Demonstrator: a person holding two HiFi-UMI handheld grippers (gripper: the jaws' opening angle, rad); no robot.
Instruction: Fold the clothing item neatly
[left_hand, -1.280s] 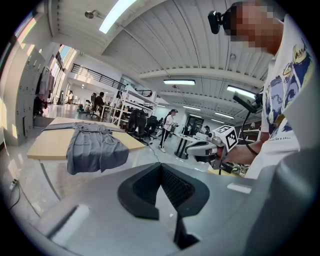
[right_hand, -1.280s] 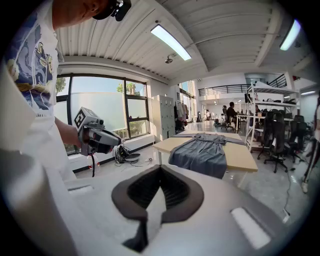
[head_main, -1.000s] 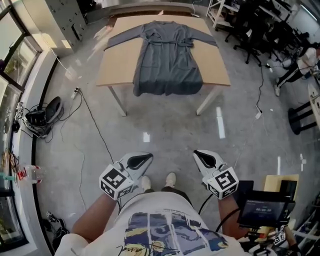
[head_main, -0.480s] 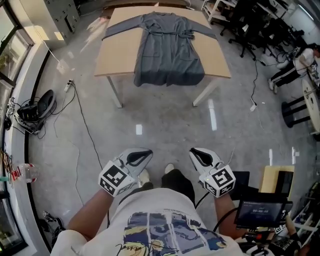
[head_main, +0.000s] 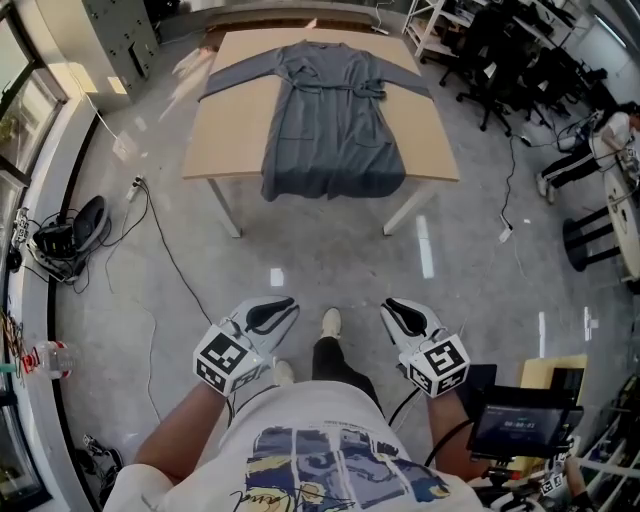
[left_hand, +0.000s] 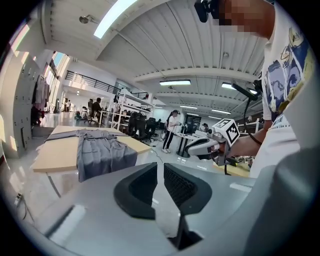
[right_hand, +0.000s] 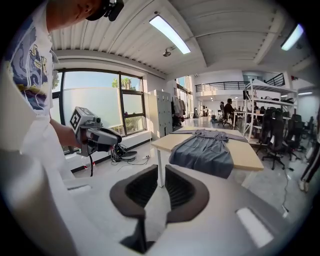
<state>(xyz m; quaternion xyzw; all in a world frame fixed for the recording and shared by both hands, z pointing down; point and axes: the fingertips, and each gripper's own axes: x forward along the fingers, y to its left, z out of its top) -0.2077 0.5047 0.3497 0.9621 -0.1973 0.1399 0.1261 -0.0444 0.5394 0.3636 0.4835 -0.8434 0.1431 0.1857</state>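
Observation:
A long grey garment (head_main: 333, 115) with a belt lies spread flat on a light wooden table (head_main: 230, 120), its sleeves out to both sides and its hem hanging over the near edge. It also shows as the grey garment (left_hand: 100, 150) in the left gripper view and the grey garment (right_hand: 205, 150) in the right gripper view. My left gripper (head_main: 288, 304) and right gripper (head_main: 390, 306) are held close to my body, far short of the table. Both sets of jaws have just been opening and stand slightly apart, left gripper (left_hand: 158, 170), right gripper (right_hand: 159, 172), with nothing between them.
Bare concrete floor lies between me and the table. Office chairs (head_main: 510, 60) stand at the back right. Cables and a dark bag (head_main: 75, 230) lie by the windows at left. A small screen (head_main: 520, 425) sits at my lower right. One of my feet (head_main: 330, 322) is forward.
I have stepped towards the table, which looks slightly larger in the head view. One foot has swung forward. Both grippers stay in front of my body.

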